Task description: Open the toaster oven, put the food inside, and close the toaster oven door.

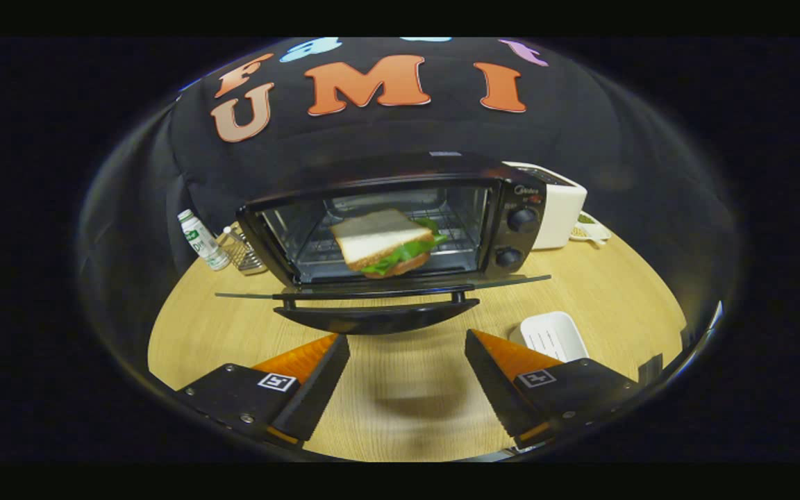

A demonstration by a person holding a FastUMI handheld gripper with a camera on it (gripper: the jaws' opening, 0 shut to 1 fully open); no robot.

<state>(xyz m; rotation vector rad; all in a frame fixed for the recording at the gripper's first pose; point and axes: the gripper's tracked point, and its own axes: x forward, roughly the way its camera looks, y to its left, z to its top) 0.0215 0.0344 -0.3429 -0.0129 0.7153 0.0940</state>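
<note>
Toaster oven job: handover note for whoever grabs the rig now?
Gripper: open, holding nothing, fingers spread just short of the door handle.
Toaster oven: door folded down flat, fully open.
Sandwich: on the rack inside the oven.
Done: door opened, food in.
Left: lift the door by its handle and shut it.

place: staged kitchen booth | evidence: black cloth wall behind wooden table (601, 292); toaster oven (400, 222), white appliance (561, 208), small bottle (202, 239), wire rack (242, 248), white dish (553, 335)
</note>
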